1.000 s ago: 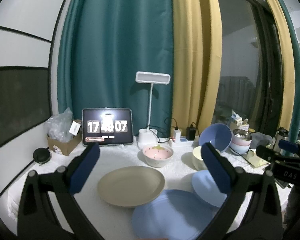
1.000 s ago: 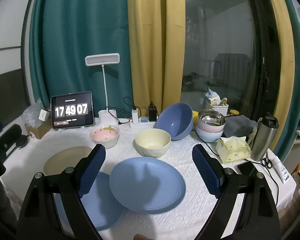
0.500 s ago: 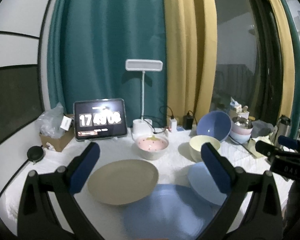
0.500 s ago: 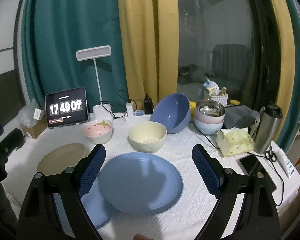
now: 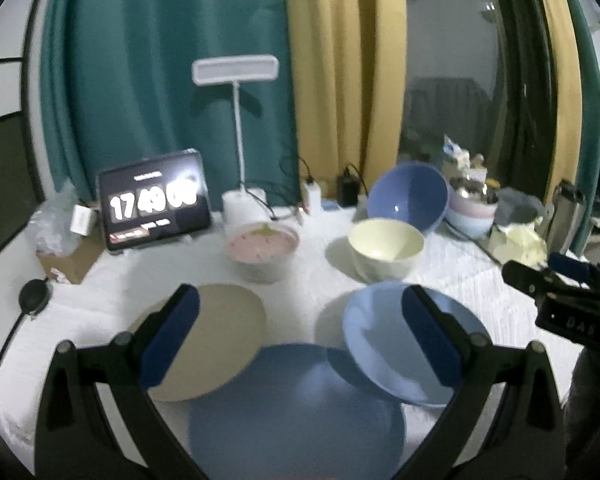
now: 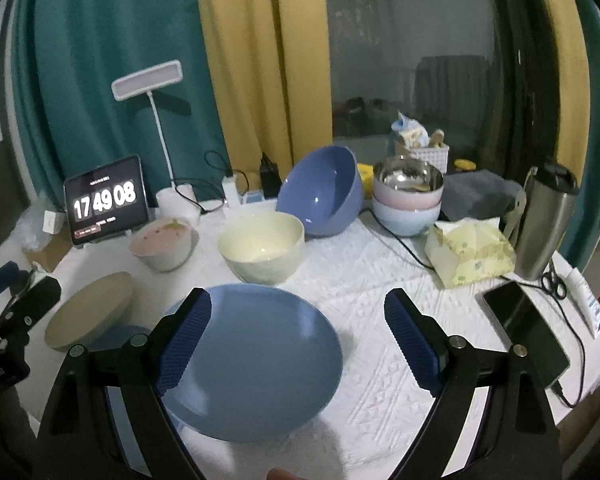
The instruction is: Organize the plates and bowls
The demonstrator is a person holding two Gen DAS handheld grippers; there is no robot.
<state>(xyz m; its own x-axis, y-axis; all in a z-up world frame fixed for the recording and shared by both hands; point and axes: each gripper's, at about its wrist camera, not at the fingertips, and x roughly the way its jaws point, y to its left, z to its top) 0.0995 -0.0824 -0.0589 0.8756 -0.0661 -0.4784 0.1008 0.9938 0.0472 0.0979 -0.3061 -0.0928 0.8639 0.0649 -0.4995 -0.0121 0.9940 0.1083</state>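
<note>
Both views dipped tableward — steel bowl (image 6: 408, 178) nests atop stacked bowls (image 6: 406, 210).

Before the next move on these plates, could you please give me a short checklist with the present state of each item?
1. Left gripper jaws open and empty: ok.
2. Right gripper jaws open and empty: ok.
3. Round blue plate under the right gripper lies free, nothing on it: ok.
4. Beige plate free to lift: not ok, its near edge overlaps the darker blue plate.
5. Cream bowl and pink bowl clear of the plates: ok.
6. Black phone and cables clear of the right gripper's path: cannot tell.
</note>
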